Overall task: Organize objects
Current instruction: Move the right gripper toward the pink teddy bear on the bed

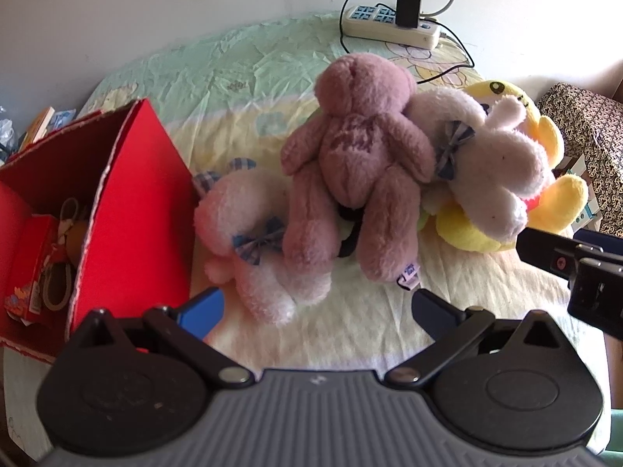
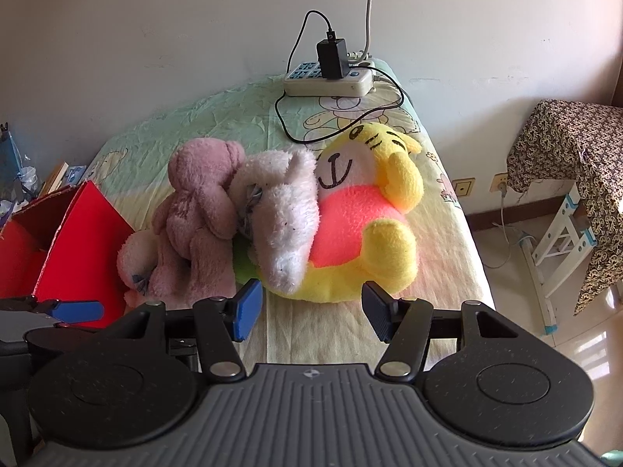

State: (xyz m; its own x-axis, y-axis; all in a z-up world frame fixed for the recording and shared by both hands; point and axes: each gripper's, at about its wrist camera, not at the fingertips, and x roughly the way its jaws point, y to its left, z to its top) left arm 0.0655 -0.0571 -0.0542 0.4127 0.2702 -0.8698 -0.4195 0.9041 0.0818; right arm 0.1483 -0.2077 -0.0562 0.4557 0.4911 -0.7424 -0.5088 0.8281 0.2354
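My left gripper [image 1: 317, 307] hangs just short of the plush pile with its jaws spread wide and nothing between them; straight ahead of its fingers lies the mauve bear [image 1: 356, 163], face down with its legs stretched back toward me, one foot ending close to my right-hand finger [image 1: 434, 309]; under that bear's left leg, just ahead of my blue left-hand finger [image 1: 204, 309], lies a pale pink bunny [image 1: 249, 241] with a plaid bow, touching the bear; to the left of the gripper, right beside the bunny, stands the open red box [image 1: 132, 210], with a smaller red packet and some looped cords inside it; ahead and to the right, a white bunny [image 1: 502, 171] leans on the bear's shoulder and sprawls over the yellow cat plush [image 1: 553, 148]; my right gripper [image 2: 309, 311] is likewise wide open and holds nothing, and the yellow cat plush [image 2: 389, 241] sits directly ahead of it, its lower edge near my fingertips; the white bunny [image 2: 280, 210] lies across the cat's left side, and the mauve bear [image 2: 198, 214] lies further left, pressed against the bunny; the red box [image 2: 81, 245] stands far to the left; well beyond the toys, at the wall end of the bedsheet [image 2: 218, 113], rests a power strip [image 2: 331, 78] with a black charger plugged in.
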